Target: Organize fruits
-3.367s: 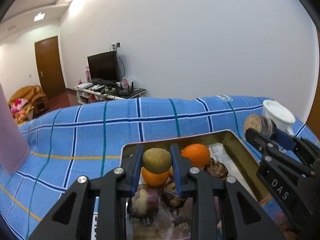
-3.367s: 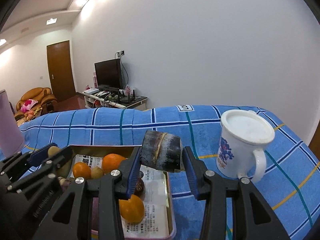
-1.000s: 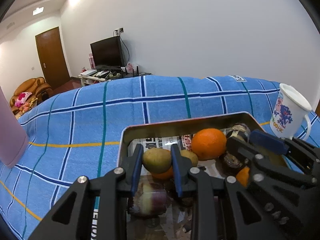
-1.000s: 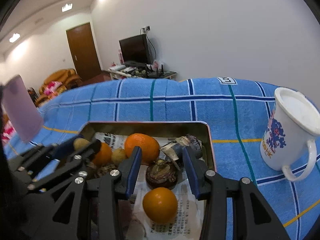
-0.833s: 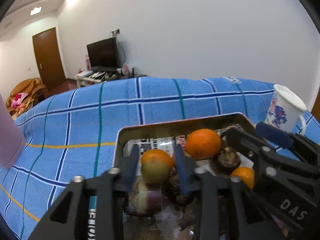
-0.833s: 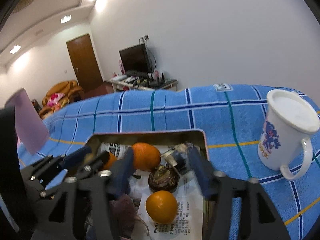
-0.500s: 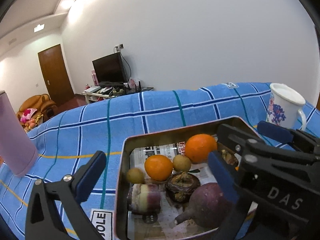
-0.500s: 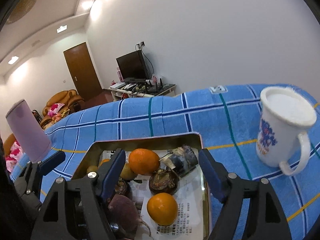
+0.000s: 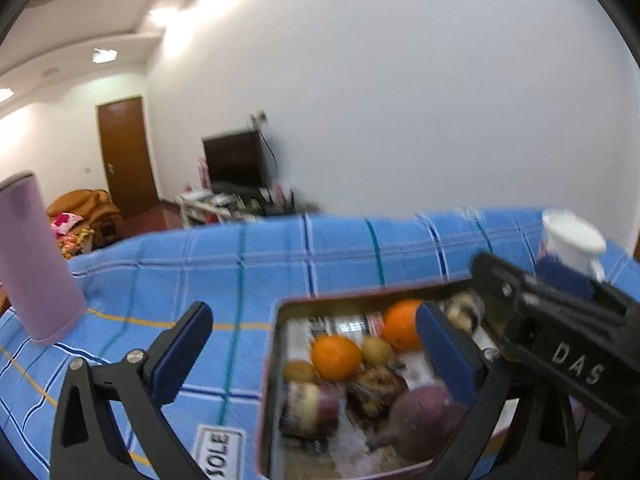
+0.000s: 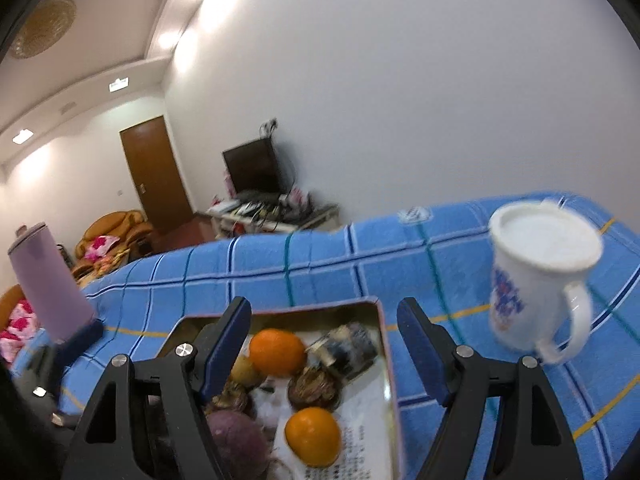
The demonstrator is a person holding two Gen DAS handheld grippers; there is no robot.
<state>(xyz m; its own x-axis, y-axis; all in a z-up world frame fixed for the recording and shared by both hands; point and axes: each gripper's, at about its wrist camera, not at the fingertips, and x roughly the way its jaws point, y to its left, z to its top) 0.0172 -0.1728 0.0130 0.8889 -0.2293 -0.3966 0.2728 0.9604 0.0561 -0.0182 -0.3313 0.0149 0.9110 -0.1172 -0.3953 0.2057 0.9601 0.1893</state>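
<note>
Above the tray (image 10: 382,332) both grippers hung empty — left gripper (image 9: 316,340) spread wide, right gripper (image 10: 324,334) parted — while the oranges (image 10: 277,352) sat inside it.

Setting: a home, living-room end of an open room. Evidence: dark flat television (image 10: 253,168) on a low white stand (image 10: 276,210) cluttered with small items and cables, wall socket above it. Brown wooden door (image 10: 154,172) in the far wall; recessed ceiling lights and an ornamental ceiling disc (image 10: 42,26). Orange-brown armchair (image 10: 116,228) with pink floral cushions near the door. Work surface covered by a blue checked cloth (image 10: 320,264), household type. On it: white mug (image 10: 536,276) with blue print, lilac flask (image 10: 48,280), metal tray (image 10: 386,344) lined with newspaper, holding oranges (image 10: 277,352) and other produce.
</note>
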